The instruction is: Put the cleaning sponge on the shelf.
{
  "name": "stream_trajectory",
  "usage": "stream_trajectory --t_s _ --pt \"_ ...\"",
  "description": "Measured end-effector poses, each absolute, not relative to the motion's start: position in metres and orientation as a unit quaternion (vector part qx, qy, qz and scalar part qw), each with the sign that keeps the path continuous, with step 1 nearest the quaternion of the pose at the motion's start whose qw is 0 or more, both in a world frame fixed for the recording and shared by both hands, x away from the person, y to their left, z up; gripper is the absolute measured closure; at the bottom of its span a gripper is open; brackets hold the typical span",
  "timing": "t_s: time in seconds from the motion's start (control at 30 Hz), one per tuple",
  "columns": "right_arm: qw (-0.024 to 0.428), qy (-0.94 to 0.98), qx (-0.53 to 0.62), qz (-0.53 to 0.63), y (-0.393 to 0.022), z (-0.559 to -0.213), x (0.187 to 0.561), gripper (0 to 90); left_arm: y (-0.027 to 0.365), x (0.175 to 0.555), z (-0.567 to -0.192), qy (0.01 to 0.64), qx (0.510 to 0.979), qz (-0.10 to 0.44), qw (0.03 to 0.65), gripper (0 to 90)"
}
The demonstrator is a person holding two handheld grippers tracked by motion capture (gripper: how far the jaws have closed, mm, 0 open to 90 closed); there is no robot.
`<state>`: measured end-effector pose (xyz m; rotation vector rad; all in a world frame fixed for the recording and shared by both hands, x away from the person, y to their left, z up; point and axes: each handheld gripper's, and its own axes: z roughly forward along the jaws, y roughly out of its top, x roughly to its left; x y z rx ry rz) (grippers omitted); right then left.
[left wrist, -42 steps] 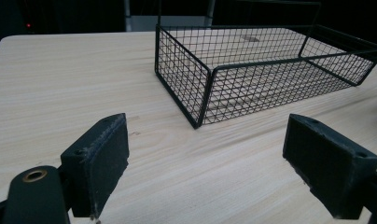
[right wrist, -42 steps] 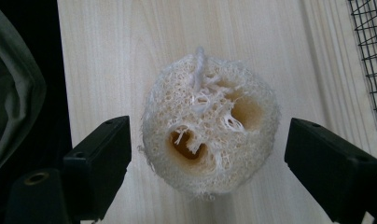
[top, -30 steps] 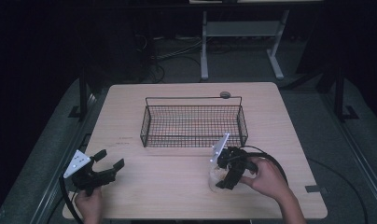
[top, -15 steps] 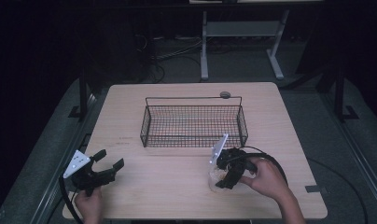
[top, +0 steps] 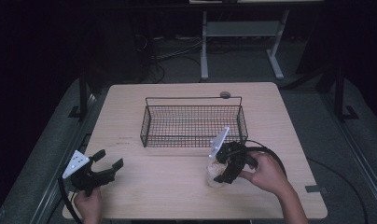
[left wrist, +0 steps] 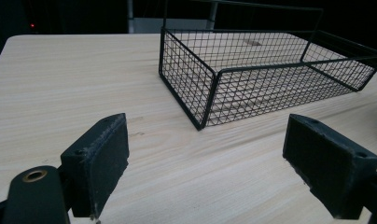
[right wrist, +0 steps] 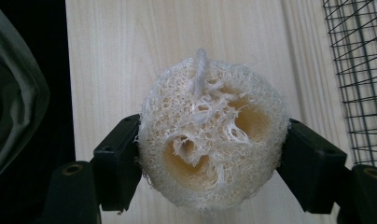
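Right gripper view: loofah sponge (right wrist: 212, 140) sits squeezed between the right gripper (right wrist: 210, 158) jaws, which have just closed on it.

You work in a dim lab: a lone wooden surface (top: 154, 196) on grey carpet, cables (top: 177, 51) and a metal stand (top: 238, 32) behind it.

Our two black tools, left tool (top: 106, 164) and right tool (top: 224, 171), with grey three-cornered plates, blocky pads, trailing black cables.
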<state>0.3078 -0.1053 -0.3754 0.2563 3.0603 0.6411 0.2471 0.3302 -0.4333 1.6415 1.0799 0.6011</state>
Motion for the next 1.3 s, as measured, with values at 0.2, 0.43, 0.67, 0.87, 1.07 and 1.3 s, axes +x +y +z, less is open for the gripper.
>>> stream_trajectory --t_s 0.2,0.43,0.67,0.87,1.07,1.3 --pt "0.007 0.976 0.076 0.203 -0.102 -0.37 0.314 27.6 0.331 0.247 -0.433 0.45 0.682 0.251 0.519 13.8" --pt "0.009 0.975 0.077 0.207 -0.103 -0.362 0.318 27.6 0.331 0.247 -0.433 0.452 0.68 0.25 0.52 13.8" --pt "0.013 0.969 0.083 0.231 -0.111 -0.352 0.322 27.7 0.331 0.247 -0.433 0.451 0.681 0.251 0.52 13.8" --pt "0.016 0.97 0.088 0.228 -0.114 -0.348 0.326 27.8 0.33 0.247 -0.433 0.45 0.682 0.25 0.519 13.8" --pt "0.018 0.969 0.091 0.228 -0.115 -0.344 0.332 27.8 0.33 0.247 -0.433 0.452 0.681 0.25 0.519 13.8" --pt "0.02 0.97 0.09 0.226 -0.113 -0.338 0.338 27.8 0.33 0.247 -0.433 0.452 0.679 0.25 0.521 13.8"
